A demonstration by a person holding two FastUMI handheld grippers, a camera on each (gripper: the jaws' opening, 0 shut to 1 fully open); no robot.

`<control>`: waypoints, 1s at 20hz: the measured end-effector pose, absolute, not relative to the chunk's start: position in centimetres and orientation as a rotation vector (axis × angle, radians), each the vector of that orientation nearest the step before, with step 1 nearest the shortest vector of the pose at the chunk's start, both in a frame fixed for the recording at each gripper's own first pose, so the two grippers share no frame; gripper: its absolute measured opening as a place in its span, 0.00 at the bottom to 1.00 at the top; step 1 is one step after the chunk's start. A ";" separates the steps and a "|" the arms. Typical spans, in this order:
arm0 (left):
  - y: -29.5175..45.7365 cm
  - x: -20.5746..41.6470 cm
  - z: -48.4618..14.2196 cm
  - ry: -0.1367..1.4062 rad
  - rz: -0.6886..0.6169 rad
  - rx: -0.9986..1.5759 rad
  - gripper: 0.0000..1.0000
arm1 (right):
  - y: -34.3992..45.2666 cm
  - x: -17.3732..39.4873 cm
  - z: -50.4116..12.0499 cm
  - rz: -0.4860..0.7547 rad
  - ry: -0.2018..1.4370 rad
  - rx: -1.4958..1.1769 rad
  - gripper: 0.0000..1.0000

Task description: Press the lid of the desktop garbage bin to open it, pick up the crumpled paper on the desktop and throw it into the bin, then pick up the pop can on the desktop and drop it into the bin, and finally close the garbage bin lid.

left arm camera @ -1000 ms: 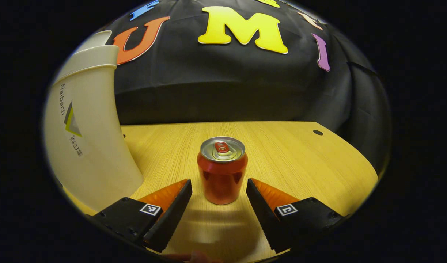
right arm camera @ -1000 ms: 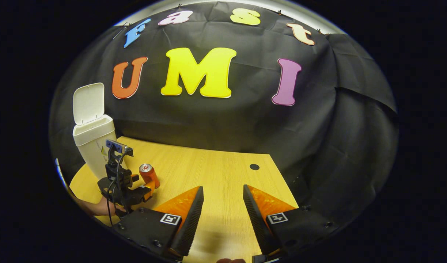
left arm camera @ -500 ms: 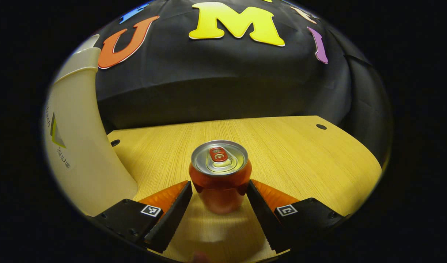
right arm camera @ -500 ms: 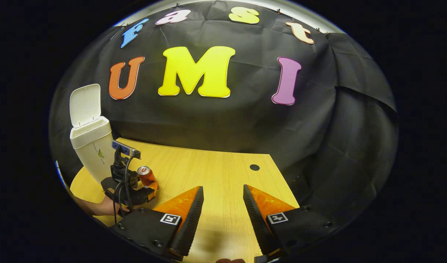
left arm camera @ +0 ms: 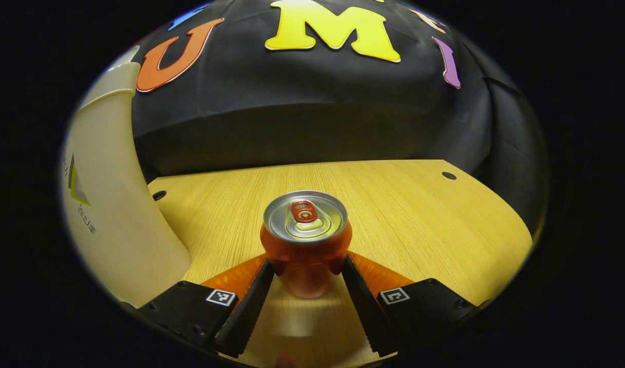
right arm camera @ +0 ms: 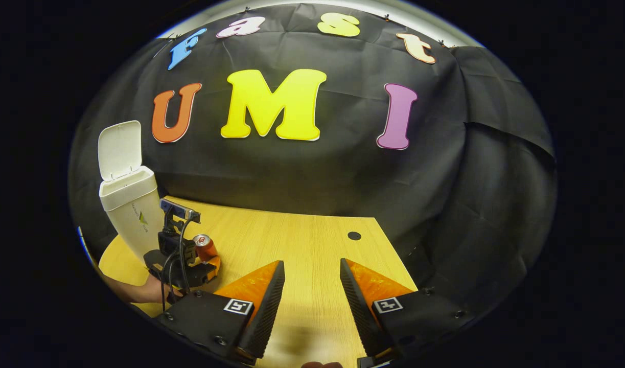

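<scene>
Pop can (left arm camera: 306, 245) stands upright on the wooden bench (left arm camera: 424, 220), its silver top with the pull tab facing up. In the left gripper view it sits between the two fingers of the left hand-held gripper (left arm camera: 306, 271); both fingers meet its sides low on the body, so the left hand-held gripper looks pinched on the can, which rests on the bench. Just to the can's left in that view rises the pale wall of the garbage bin (left arm camera: 113, 214), close by but apart from the can.

In the right gripper view the same can (right arm camera: 205, 247) shows small and far off, with the left hand-held gripper (right arm camera: 210, 263) around it and a hand (right arm camera: 146, 292) behind that tool. The garbage bin (right arm camera: 131, 212) stands just beyond, at the bench's far left corner near the black cloth wall, and its lid (right arm camera: 119, 150) is tipped up and open. The right hand-held gripper (right arm camera: 306, 283) hangs over the near part of the bench (right arm camera: 302, 245), well apart from the can, its fingers spread wide with bare wood between them. A small dark round hole (right arm camera: 354, 235) marks the bench top ahead of it.
</scene>
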State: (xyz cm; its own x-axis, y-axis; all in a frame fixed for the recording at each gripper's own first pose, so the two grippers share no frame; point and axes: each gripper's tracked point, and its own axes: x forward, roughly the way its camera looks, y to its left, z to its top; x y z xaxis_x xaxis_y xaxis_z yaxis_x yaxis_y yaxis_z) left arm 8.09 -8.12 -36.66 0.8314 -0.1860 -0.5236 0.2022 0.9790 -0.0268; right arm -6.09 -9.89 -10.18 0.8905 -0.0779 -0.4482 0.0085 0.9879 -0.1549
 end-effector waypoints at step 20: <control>4.2 11.3 -6.7 0.158 -0.008 -0.035 0.86 | -5.0 -7.0 -7.6 0.065 0.355 -0.023 0.69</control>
